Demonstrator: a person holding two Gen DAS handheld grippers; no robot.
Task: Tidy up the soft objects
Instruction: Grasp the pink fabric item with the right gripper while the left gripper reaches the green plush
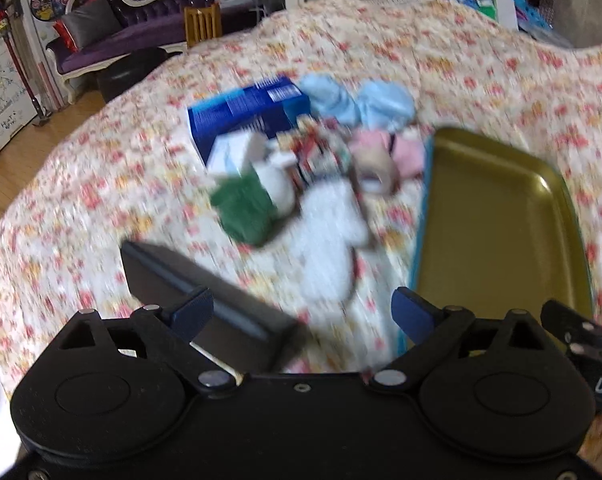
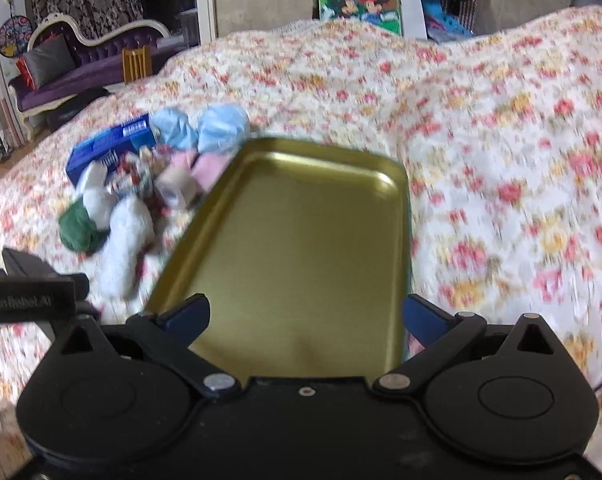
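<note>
A pile of soft things lies on the flowered bedspread (image 1: 481, 72): a green cloth (image 1: 241, 208), a white fluffy piece (image 1: 329, 240), two light blue bundles (image 1: 357, 100) and a pink piece (image 1: 407, 152). My left gripper (image 1: 301, 312) hangs open just short of the pile, with nothing between its fingers. A gold tray (image 1: 497, 220) lies to the right of the pile. My right gripper (image 2: 307, 316) is open above the near end of the gold tray (image 2: 301, 240), which has nothing in it. The pile (image 2: 125, 232) lies left of it. Both views are blurred.
A blue carton (image 1: 249, 112) and a beige tape roll (image 1: 375, 172) lie among the soft things. A long black case (image 1: 205, 300) lies by my left finger. Beyond the bed stand a purple sofa (image 1: 141, 28) and a cartoon picture board (image 2: 359, 4).
</note>
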